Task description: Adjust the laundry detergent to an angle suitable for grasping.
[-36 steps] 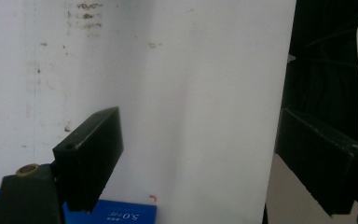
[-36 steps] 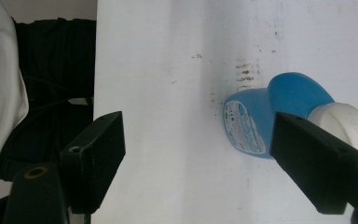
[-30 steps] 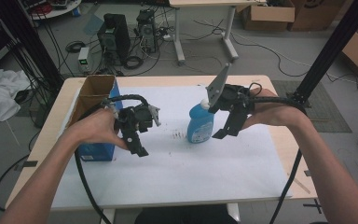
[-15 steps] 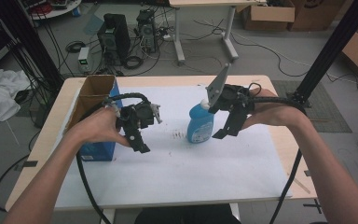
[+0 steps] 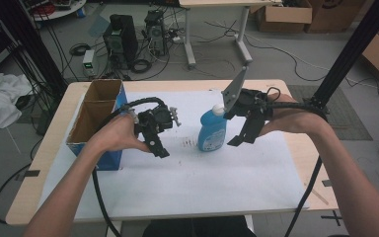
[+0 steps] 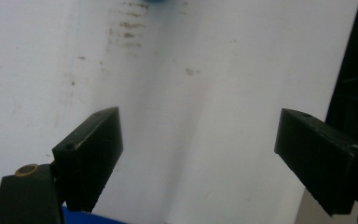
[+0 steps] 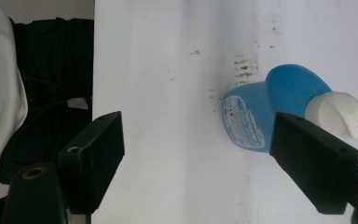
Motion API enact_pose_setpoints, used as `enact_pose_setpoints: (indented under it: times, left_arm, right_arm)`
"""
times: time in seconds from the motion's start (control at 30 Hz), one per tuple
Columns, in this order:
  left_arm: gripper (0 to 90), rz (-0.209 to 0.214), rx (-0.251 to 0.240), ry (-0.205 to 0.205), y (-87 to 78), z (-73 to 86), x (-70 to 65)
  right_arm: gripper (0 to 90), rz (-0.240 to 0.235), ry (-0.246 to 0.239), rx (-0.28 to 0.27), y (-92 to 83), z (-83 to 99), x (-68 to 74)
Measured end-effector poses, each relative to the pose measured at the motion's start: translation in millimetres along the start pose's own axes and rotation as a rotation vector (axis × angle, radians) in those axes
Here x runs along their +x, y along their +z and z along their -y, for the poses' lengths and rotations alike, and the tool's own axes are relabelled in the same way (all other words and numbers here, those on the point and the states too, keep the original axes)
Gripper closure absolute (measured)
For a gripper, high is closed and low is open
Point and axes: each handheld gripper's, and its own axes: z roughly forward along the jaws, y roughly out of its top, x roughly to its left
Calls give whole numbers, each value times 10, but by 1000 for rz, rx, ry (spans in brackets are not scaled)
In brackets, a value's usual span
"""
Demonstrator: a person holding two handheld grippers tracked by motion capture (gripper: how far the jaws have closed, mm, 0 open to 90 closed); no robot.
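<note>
Just left of the right gripper (image 5: 240, 129) the upright blue bottle (image 5: 212, 129) is standing, nearer it than the left gripper (image 5: 156, 134); both jaws are gaping empty.

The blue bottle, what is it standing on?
The blue bottle stands upright on the white sheet covering the table, beside some brown smudges. The spot right under its base is hidden.

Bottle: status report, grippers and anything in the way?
Both grippers open, empty: left, right. Bottle upright on the white sheet, between them, untouched. Box at left; nothing blocking.
</note>
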Motion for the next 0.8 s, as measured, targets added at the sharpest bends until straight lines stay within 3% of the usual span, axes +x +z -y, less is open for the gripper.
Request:
enact_pose_setpoints:
  times: [0.1, 0.2, 0.33, 0.53, 0.63, 0.8]
  left_arm:
    - [158, -19, -12, -39, 26, -64, 35]
    - [157, -16, -63, -91, 68, -133, 81]
    - [155, -24, -93, -130, 148, -223, 111]
    - [156, -35, -98, -162, 284, -365, 126]
    - [156, -63, -104, -181, 324, -433, 134]
    - [156, -73, -141, -204, 375, -543, 165]
  right_arm:
    - [179, 2, 0, -3, -6, 1, -1]
    - [180, 4, -2, -4, -7, -6, -4]
    - [180, 4, -4, -4, -3, -17, -3]
    - [180, 8, -4, -3, -16, -25, 0]
    - [180, 9, -5, 0, -6, -31, 3]
    - [180, 6, -5, -1, -5, -37, 9]
